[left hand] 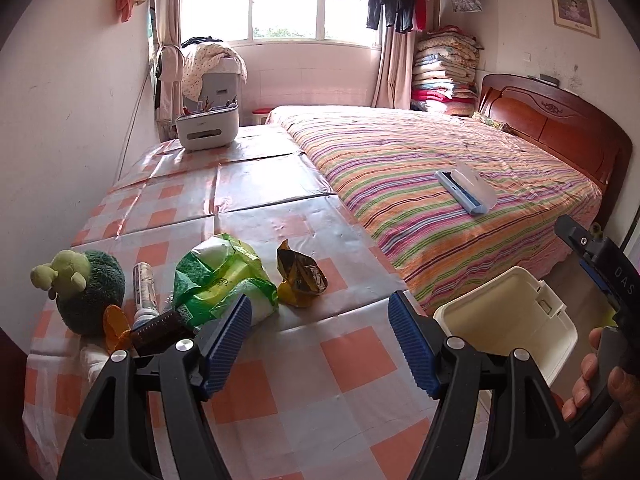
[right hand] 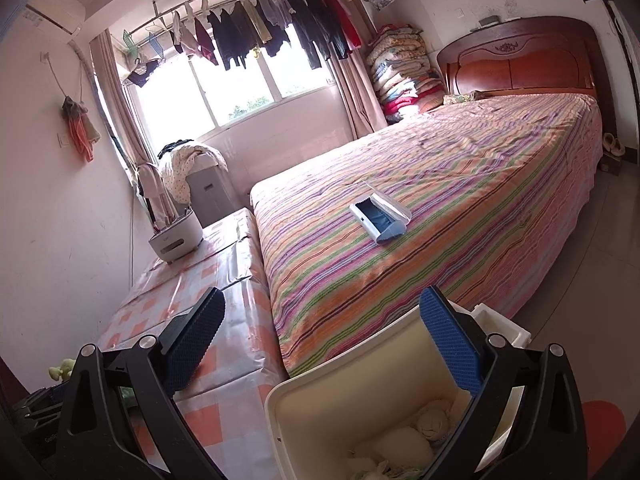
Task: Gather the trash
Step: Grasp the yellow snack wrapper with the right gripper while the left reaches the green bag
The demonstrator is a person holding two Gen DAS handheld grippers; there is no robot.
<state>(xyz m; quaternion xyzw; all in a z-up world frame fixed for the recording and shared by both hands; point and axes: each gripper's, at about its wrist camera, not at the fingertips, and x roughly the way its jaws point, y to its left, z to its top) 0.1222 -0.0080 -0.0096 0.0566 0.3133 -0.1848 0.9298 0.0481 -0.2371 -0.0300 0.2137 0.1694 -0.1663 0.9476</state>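
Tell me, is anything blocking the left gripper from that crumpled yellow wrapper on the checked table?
Nothing visible does. The left gripper is open and empty, and bare checked table lies between its fingers and the yellow wrapper. The green bag sits just left of the wrapper, not in the path.

Glossy tablecloth [left hand: 256, 360], crinkled foil wrapper [left hand: 301, 280]

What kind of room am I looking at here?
A lived-in bedroom, most likely in a home. A large bed with a striped cover and wooden headboard fills it, folded quilts are stacked in the corner, and laundry hangs on a rail across the window.
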